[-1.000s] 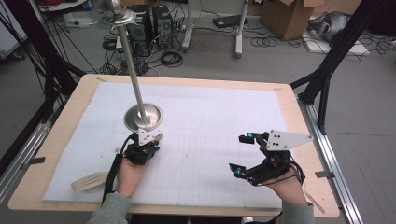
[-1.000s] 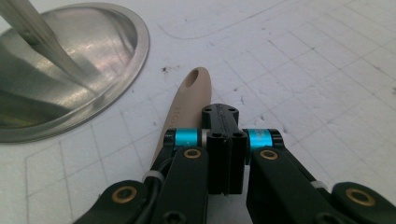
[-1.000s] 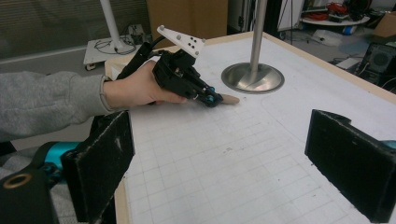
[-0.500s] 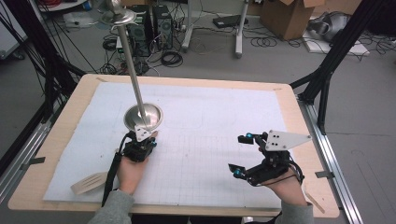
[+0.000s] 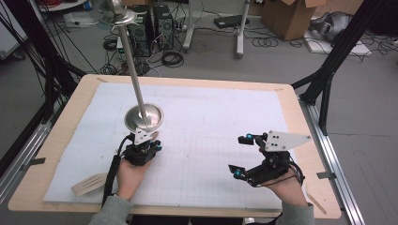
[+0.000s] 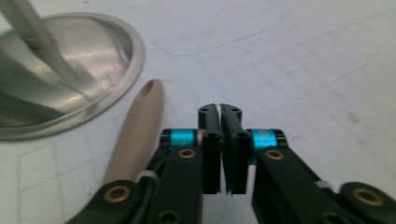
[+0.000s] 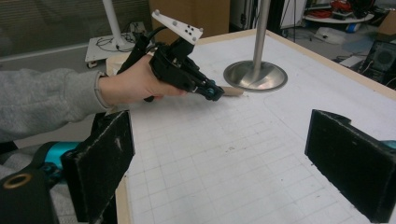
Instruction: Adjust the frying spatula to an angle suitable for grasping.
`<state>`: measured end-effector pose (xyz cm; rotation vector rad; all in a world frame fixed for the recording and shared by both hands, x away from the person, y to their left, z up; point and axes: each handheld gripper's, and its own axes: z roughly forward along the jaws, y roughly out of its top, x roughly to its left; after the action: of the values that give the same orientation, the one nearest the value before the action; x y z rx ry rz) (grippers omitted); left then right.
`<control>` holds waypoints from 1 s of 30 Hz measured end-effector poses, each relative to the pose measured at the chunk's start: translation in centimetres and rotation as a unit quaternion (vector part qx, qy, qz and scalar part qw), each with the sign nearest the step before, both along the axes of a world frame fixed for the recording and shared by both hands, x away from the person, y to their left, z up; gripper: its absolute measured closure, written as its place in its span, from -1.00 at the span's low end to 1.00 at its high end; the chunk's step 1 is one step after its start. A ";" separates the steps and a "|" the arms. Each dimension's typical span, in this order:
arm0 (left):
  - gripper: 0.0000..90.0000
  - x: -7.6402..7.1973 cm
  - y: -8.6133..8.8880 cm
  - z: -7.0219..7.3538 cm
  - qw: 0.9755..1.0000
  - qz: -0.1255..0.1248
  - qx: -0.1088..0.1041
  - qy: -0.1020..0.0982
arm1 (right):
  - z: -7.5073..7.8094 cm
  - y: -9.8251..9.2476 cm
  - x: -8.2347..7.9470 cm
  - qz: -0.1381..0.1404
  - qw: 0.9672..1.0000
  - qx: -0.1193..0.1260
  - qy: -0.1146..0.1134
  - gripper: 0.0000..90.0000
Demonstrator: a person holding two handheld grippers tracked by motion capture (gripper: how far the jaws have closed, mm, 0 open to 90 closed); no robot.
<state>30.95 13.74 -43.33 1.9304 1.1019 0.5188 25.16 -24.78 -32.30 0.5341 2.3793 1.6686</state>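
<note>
Cables and a cardboard box (image 5: 286, 14) cluttered the floor behind the wooden table (image 5: 60, 140), which was covered by a white gridded mat (image 5: 211, 117).

Left of centre in the high view, the left gripper (image 5: 149, 138) pointed up the frame. Its jaws had just been opening and stood parted by no more than a thin slit, with nothing between them; its own camera looked straight along the left gripper (image 6: 221, 112) over bare mat. A beige handle (image 6: 135, 135) lay flat on the mat just beside the left-hand jaw in that view, outside the pair, its rounded end pointing toward the metal stand (image 6: 60, 74) at the upper left. The handle's near end was hidden under the gripper. I could not tell whether the jaw touched the handle.

The stand's round base (image 5: 144, 117) sat just above the gripper in the high view, its pole rising toward the top left of the frame.

At the lower right of the high view, well apart from all this, the right gripper (image 5: 239, 155) rested with its jaws spread wide and empty. Its own view showed the two black pads of the right gripper (image 7: 224, 163) far apart over the grid, with the other hand, the left gripper (image 7: 212, 91) and the beige handle (image 7: 232, 91) beyond them.

A wooden spatula (image 5: 89, 183) lay near the table's lower left edge
</note>
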 end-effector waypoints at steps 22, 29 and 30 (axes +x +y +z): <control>-0.63 -2.5 7.1 7.6 0.996 -0.068 -0.052 -0.040 | -0.1 0.1 0.3 0.000 1.000 -0.001 0.005 -0.84; -0.63 -2.8 10.8 6.1 0.994 -0.070 -0.078 -0.038 | -0.5 0.5 0.6 0.000 1.000 -0.011 0.010 -0.84; -0.63 -2.6 11.1 5.7 0.995 -0.069 -0.074 -0.025 | -0.6 0.6 0.6 0.001 1.000 -0.013 0.012 -0.84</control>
<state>28.32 24.88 -37.61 1.8387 0.9397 0.3958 25.78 -24.17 -32.93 0.5496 2.4151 1.6386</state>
